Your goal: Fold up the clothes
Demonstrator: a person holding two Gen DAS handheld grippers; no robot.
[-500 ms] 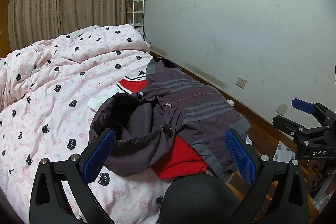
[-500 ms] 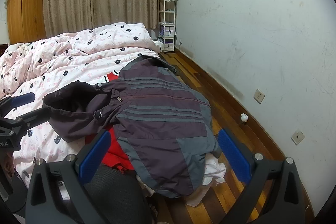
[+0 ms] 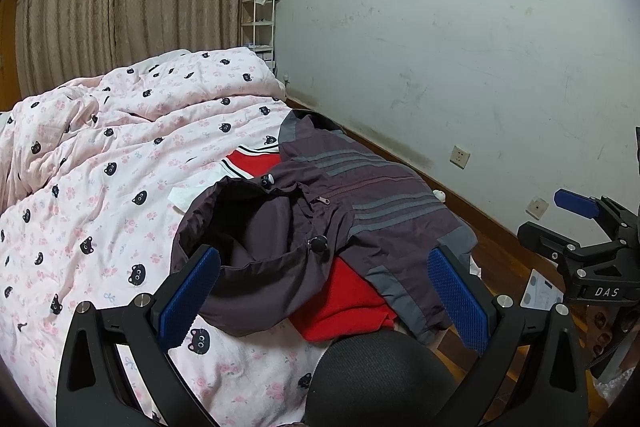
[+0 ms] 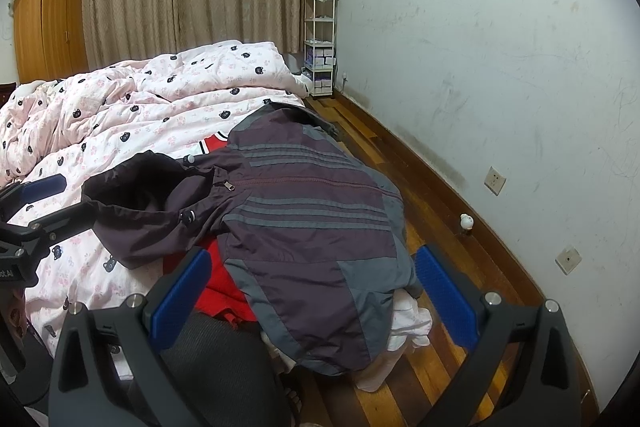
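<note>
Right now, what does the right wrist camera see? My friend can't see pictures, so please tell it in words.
A dark purple jacket with grey stripes lies on a bed, draped over the edge above a red garment. The open right gripper hangs just in front of it, holding nothing. A pink quilt with cat faces covers the bed beside a white wall.

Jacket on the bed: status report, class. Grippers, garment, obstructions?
Left gripper and right gripper open, empty. Jacket unfolded, hood loose, hem over bed edge. Red garment underneath.
</note>
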